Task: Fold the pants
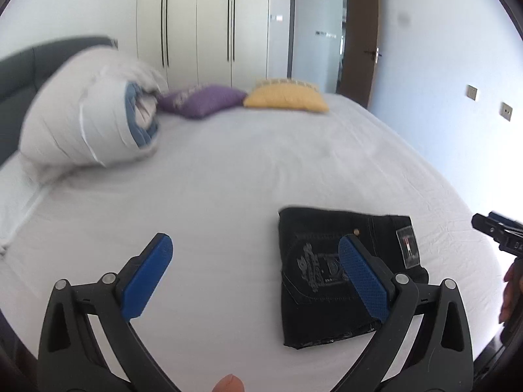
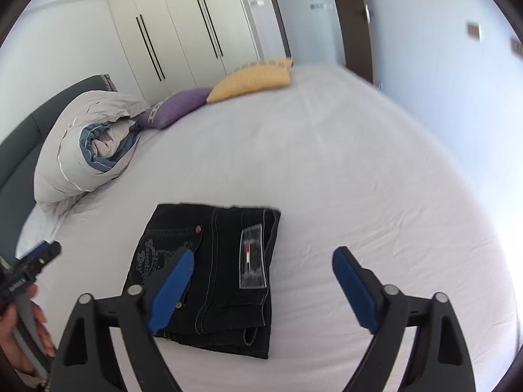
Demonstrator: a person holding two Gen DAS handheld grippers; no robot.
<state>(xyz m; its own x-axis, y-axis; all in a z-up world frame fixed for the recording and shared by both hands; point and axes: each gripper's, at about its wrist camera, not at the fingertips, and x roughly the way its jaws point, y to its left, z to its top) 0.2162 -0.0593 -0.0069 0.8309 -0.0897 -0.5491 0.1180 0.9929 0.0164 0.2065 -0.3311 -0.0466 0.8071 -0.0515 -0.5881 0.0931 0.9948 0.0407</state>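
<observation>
The left gripper [image 1: 255, 274] stands wide open above the bed sheet [image 1: 228, 179], nothing between its blue pads [image 1: 147, 277], and the right gripper [image 2: 261, 287] is spread just as wide and holds nothing either. Just past them the black pants [image 2: 215, 277] lie folded into a compact rectangle on the sheet, flat and free of both tools, with a back pocket bearing pale stitched lettering and a small label [image 2: 253, 256] facing up. In the right wrist view a hand [image 2: 19, 333] grips the handle of the left tool at the lower left edge. Farther back a rolled white and blue duvet [image 1: 88, 121] rests against the grey headboard [image 1: 19, 68], beside a purple cushion [image 1: 202, 99] and a yellow cushion [image 1: 287, 98]. Beyond the bed stand white wardrobe doors [image 1: 196, 23] and an open brown door [image 1: 359, 36].
</observation>
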